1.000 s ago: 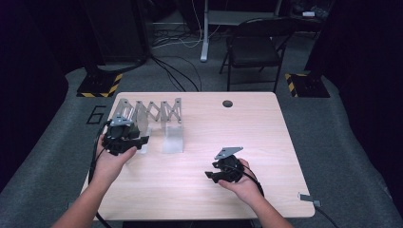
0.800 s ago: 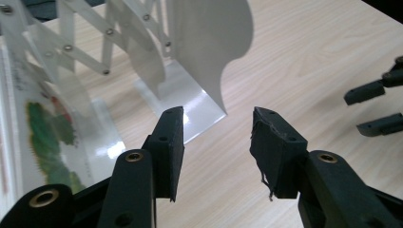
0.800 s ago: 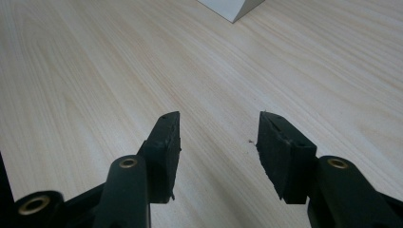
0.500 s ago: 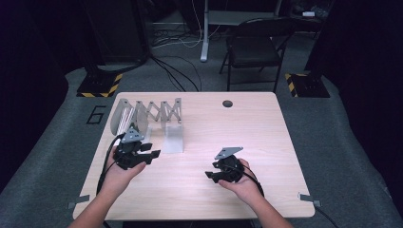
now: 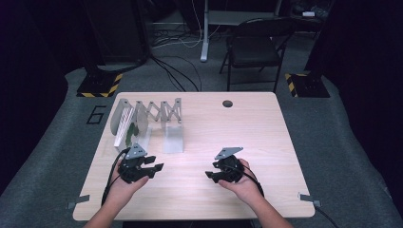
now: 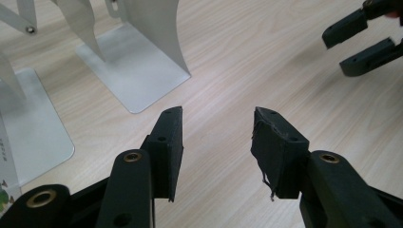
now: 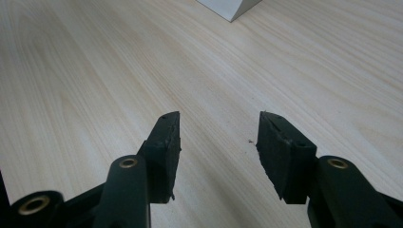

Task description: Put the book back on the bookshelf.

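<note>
High view: the accordion rack [image 5: 142, 118] stands at the upper left of the tabletop [image 5: 266, 137], its long axis left to right, just above the left gripper [image 5: 153, 169], the nearer one. Both it and the right gripper [image 5: 212, 175] gape, empty.
</note>
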`<state>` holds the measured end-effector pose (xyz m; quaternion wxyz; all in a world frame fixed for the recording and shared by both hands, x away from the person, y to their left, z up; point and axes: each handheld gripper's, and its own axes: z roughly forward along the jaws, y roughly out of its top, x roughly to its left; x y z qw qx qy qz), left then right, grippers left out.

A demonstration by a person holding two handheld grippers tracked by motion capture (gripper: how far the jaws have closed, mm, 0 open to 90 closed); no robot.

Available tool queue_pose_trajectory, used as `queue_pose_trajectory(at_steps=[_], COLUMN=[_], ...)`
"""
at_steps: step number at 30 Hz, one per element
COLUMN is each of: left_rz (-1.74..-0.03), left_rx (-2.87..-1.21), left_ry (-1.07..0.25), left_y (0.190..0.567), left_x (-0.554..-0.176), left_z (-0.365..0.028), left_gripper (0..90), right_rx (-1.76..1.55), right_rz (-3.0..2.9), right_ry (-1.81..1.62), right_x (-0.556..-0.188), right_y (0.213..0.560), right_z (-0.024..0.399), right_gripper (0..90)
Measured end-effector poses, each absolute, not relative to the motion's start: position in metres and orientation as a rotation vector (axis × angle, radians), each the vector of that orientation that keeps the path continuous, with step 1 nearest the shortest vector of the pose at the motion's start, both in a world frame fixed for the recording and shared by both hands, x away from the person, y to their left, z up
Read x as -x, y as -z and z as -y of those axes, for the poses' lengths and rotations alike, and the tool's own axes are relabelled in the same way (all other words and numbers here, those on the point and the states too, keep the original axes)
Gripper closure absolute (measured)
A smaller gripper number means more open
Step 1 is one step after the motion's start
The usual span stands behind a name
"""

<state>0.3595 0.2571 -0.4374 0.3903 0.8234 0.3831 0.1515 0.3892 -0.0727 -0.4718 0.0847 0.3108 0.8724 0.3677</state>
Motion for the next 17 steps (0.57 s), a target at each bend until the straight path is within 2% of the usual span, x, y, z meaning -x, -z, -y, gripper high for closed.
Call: queue_pose_trajectory(at_steps=[17], left_rz=[-1.043], left_rx=[-2.076], left_ry=[-0.403], left_y=[0.477], left_x=[-0.361], left_z=[-0.272], left_gripper=[50.0], right_rx=[-0.944], right_rz=[-2.602], right_ry=[-1.101], right_x=[-0.391], right_y=[0.476], right_z=[0.076], right_gripper=[50.1])
